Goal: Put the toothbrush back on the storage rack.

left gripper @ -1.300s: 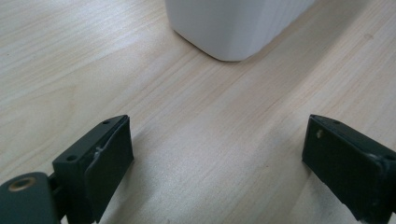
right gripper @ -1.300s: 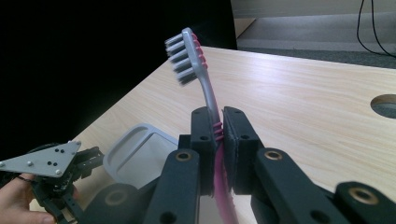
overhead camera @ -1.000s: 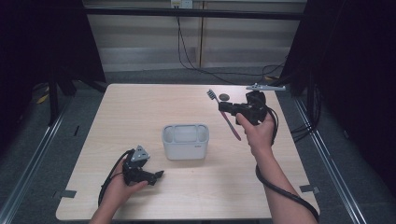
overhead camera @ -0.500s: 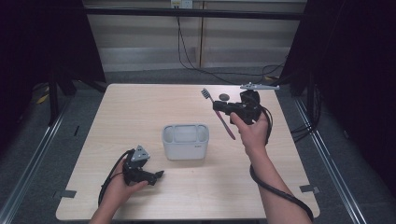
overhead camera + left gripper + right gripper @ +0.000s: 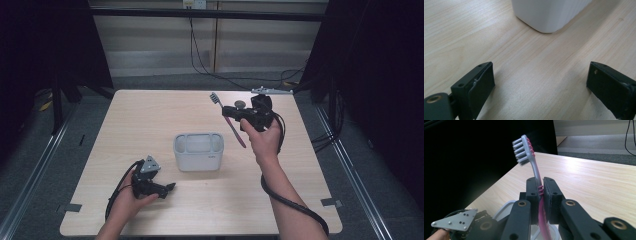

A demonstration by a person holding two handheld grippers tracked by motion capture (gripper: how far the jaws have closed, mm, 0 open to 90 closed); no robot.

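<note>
While the right gripper (image 5: 231, 112) clamps the toothbrush (image 5: 227, 119) mid-handle at upper right of the high view, bristles up and handle slanting down, the holder (image 5: 198, 151) sits lower left of it; the left gripper (image 5: 167, 188), open, rests on the desk (image 5: 150, 120).

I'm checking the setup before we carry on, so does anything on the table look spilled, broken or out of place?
Nothing stands out. The white holder stands upright mid-table, the toothbrush is clamped cleanly in the right gripper above the table, and the left gripper rests open on the table near the holder. No spill or damage shows.
</note>
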